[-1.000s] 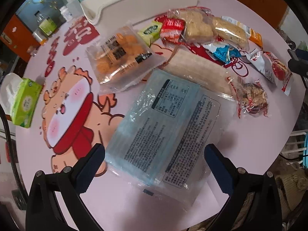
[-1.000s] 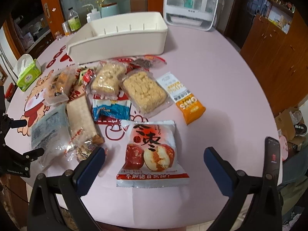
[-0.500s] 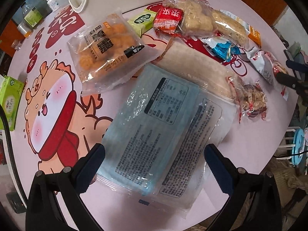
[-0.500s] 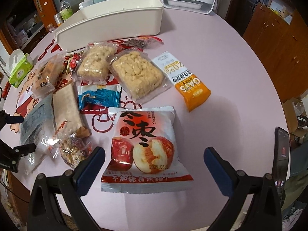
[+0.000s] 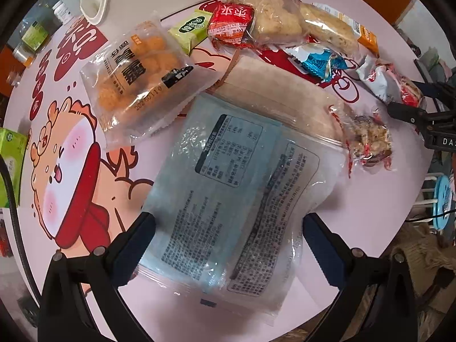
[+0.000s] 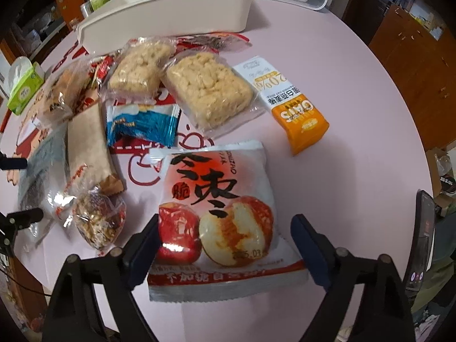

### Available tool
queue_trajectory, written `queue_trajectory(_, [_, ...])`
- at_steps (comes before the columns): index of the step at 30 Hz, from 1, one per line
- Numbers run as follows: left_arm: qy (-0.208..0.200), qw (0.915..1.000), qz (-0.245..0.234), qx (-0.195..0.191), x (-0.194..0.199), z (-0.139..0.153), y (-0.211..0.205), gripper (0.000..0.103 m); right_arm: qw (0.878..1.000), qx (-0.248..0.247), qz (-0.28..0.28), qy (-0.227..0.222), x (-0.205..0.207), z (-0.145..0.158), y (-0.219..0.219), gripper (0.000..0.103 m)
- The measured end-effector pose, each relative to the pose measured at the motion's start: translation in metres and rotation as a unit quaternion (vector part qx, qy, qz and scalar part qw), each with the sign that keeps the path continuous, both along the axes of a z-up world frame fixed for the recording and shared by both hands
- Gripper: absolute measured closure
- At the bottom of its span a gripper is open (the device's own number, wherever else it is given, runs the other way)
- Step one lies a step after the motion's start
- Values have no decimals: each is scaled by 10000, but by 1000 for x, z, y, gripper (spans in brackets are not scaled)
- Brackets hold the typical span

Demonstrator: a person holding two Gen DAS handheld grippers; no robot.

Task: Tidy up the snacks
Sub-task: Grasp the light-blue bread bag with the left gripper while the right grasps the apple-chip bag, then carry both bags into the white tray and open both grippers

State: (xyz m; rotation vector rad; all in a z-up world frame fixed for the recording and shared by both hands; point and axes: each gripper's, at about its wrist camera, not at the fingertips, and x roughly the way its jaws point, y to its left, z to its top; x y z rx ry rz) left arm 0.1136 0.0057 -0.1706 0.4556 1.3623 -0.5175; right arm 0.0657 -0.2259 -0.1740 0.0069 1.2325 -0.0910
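Right gripper (image 6: 225,236) is down over the red-and-white jujube packet (image 6: 219,213), jaws set wide and just been closing in, one pad at the packet's left edge, the other standing a touch clear on the right, so the bag sits between them but I'd call it not yet pinched. That straddle across the short width makes sense: a puffy bag like this will squash and hold if squeezed at the sides.

Over on the other side, left gripper (image 5: 228,236) points straight down at the big clear pouch with the blue printed label (image 5: 228,199), jaws spread wide on either flank of it, nothing gripped. That pouch lies flat with its far corner overlapping the long beige bar (image 5: 282,99), so lifting it may drag the bar along.

And the snacks are all loose on the pink table (image 6: 327,65): two puffed-rice cakes (image 6: 208,88), a blue wrapper (image 6: 142,122), the orange oats box (image 6: 299,116), a nut cluster (image 6: 99,222), a bag of golden bites (image 5: 136,77). White bin (image 6: 171,11) waits at the far edge, open top toward us, plainly the destination, and it looks empty from here, though its floor is hidden. Early days, I reckon, two picks lining up at once
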Motion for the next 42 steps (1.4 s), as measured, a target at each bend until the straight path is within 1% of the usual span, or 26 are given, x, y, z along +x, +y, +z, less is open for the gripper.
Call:
queue_trajectory(5, [-10,9997,-92,236,7,-8,-9,0,10000,-16,47,9,3,-3,1,17])
queue_trajectory(8, [-90,9989,-212,412,8,-13,-19,0,10000,-24,46,-13,3,-3,2,17])
queue_trajectory(12, [-70,9987,-277,423,12,-19,-26,0,10000,-74,43,-17,2,-5,1,19])
queue_trajectory(15, [-43,9987,-200,474,13,-21,-32,0,9999,-131,91,-20,2,-7,4,20])
queue_trajectory(16, [-34,9986,-143,515,13,-20,-33,2,9999,-136,104,-18,1,-8,5,21])
queue_trajectory(19, [-114,9984,33,552,6,-15,-34,14,9998,-136,130,-15,0,-8,7,22])
queue_trajectory(20, [-181,9984,38,528,0,-10,-36,22,9998,-154,130,-24,0,-8,7,23])
queue_trajectory(21, [-228,9985,33,505,-3,-7,-38,33,9998,-171,129,-34,0,-8,7,23])
queue_trajectory(22, [-267,9985,22,475,-6,-4,-41,38,9998,-178,124,-46,-1,-7,8,23])
queue_trajectory(24, [-312,9989,54,342,-13,5,-45,60,9999,-110,94,-53,-2,-7,8,23])
queue_trajectory(26, [-306,9992,156,194,-16,11,-43,68,9999,-44,64,-64,-4,-6,9,25])
queue_trajectory(28, [-229,9988,426,-65,-14,17,-33,72,9999,29,65,-72,-7,-5,8,27])
queue_trajectory(30, [-210,9979,556,-248,-16,23,-19,74,9999,38,90,-95,-12,-2,11,28])
queue_trajectory(33, [-257,9955,797,-439,-20,26,-6,76,9997,22,118,-203,-17,5,15,31])
queue_trajectory(35, [-297,9944,856,-537,-23,28,1,78,9994,23,147,-304,-21,11,18,31])
queue_trajectory(39, [-625,9902,1088,-613,-33,46,11,84,9982,62,203,-566,-27,31,22,32])
queue_trajectory(42, [-1025,9856,1186,-631,-36,63,16,86,9968,102,255,-749,-31,47,26,33])
